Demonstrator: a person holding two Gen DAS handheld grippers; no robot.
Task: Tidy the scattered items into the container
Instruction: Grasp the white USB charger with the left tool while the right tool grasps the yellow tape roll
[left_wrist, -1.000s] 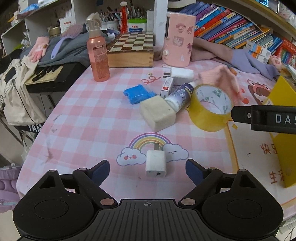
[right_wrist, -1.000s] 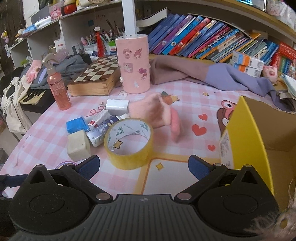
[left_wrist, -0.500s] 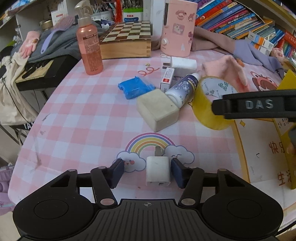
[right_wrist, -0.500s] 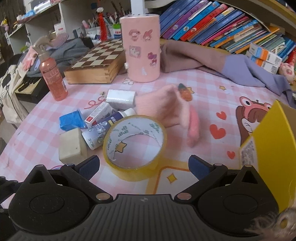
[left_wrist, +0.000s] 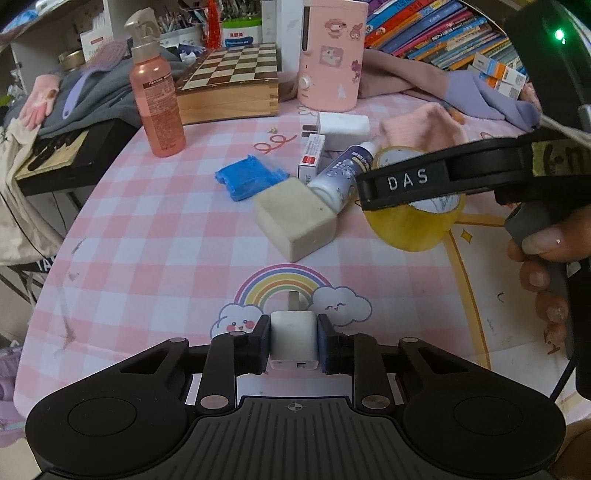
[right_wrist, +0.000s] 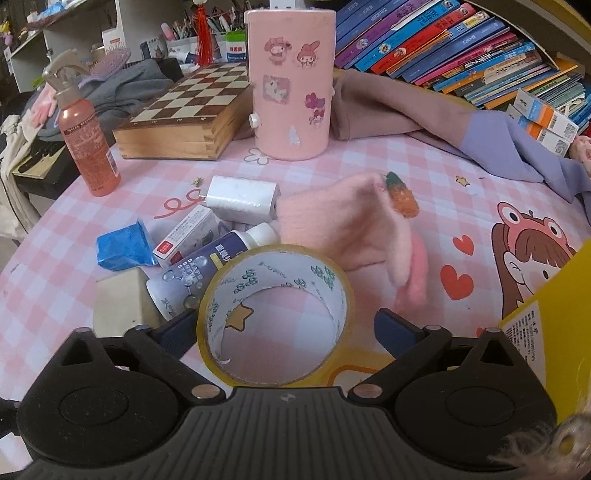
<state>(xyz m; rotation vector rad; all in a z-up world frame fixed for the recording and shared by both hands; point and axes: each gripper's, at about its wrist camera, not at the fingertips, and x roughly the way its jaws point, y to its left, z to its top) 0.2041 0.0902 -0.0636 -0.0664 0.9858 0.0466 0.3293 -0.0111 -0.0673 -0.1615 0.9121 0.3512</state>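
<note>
**Charger pinched at left, tape roll framed at right**

The left gripper (left_wrist: 294, 345) has its two pads pressed against the sides of a small white charger (left_wrist: 294, 343), which sits on the pink checked tablecloth (left_wrist: 147, 236) just below a printed rainbow, its prongs pointing away. Beyond it lie a beige block (left_wrist: 295, 223), a blue packet (left_wrist: 249, 177) and a white bottle (left_wrist: 341, 173), crowded together.

Further right, the right gripper (right_wrist: 284, 326) is spread wide around a yellow tape roll (right_wrist: 275, 314). The roll lies between the fingers; the left finger is at or against its rim, though contact cannot be confirmed, and the right finger stands clear of it. A pink fuzzy glove (right_wrist: 354, 232) lies just behind the roll, and the yellow box (right_wrist: 546, 317) stands at the far right edge.
</note>
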